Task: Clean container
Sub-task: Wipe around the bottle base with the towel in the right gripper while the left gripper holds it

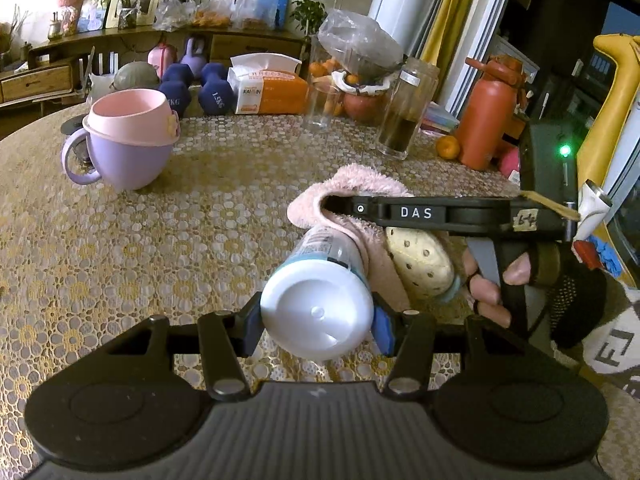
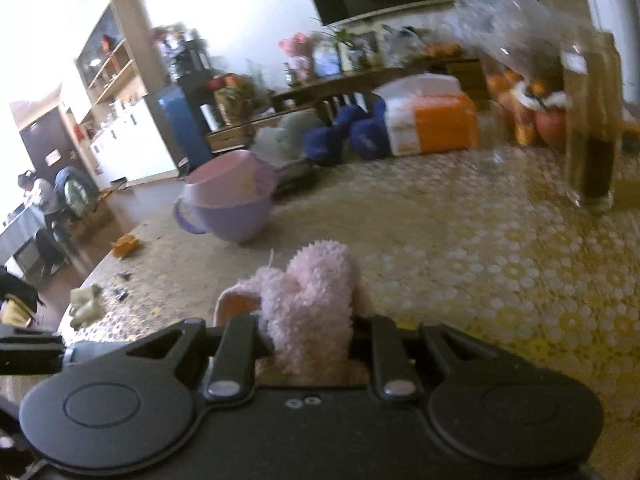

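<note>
**Wiping under way, bottle in the air**

Table first, since it carries everything: one round top under a lace-patterned cover, crowded along the far edge. Judging by how things lie, the cleaning is in its middle. The container, a single white-capped bottle, is lifted above the table and lies on its side, cap toward the left camera, with the left gripper clamped on it, blue pads pressing either side of the cap end. One pink fluffy cloth drapes over the bottle's far end. The right gripper has that cloth bunched between its fingers, squeezed shut on it. Whether the far end is already clean I cannot tell; it is hidden under the cloth. The label and cap are uncovered, so I'd guess they are left to do, and the bottle has yet to be set down.

Counting the rest, big to small: one orange-red flask, one lilac cup with a pink bowl nested in it, one tissue pack, two blue dumbbells, one tall glass jar with dark contents, one empty glass, one loose mandarin.
</note>
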A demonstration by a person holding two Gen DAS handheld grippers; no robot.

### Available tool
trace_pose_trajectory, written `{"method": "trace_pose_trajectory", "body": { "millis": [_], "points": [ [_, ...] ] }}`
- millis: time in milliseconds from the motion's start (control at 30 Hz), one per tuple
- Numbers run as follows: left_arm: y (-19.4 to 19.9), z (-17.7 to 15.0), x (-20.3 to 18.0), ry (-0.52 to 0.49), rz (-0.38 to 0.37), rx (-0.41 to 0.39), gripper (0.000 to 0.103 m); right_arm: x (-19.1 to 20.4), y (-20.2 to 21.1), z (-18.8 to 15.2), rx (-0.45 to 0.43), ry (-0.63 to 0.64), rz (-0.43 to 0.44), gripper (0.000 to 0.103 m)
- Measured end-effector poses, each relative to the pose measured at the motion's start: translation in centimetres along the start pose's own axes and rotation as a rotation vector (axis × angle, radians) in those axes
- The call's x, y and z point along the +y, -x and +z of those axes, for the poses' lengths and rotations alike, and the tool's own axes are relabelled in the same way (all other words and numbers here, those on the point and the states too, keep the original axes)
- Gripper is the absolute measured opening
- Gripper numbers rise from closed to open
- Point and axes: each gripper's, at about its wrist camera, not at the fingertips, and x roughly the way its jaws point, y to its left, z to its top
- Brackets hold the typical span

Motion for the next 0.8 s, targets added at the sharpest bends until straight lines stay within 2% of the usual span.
{"method": "trace_pose_trajectory", "body": {
  "millis": [133, 300, 533, 700, 800],
  "points": [
    [0.0, 0.1, -0.2, -0.01, 0.007, -0.003, 0.053, -0.1, 0.7, 0.1, -0.012, -0.012, 0.001, 0.018],
    [0.1, 0.1, -0.4, -0.012, 0.014, -0.008, 0.053, 0.6, 4.4, 0.5, -0.076, -0.001, 0.04, 0.018],
    [0.1, 0.2, -0.6, -0.016, 0.018, -0.013, 0.053, 3.5, 9.1, -0.1, -0.117, 0.064, 0.146, 0.018],
    [0.1, 0.3, -0.8, -0.027, 0.025, -0.019, 0.053, 6.3, 9.9, -0.3, -0.105, 0.117, 0.242, 0.018],
    [0.1, 0.2, -1.1, -0.04, 0.033, -0.02, 0.053, 7.4, 8.7, -0.2, -0.08, 0.156, 0.246, 0.018]
  ]
}}
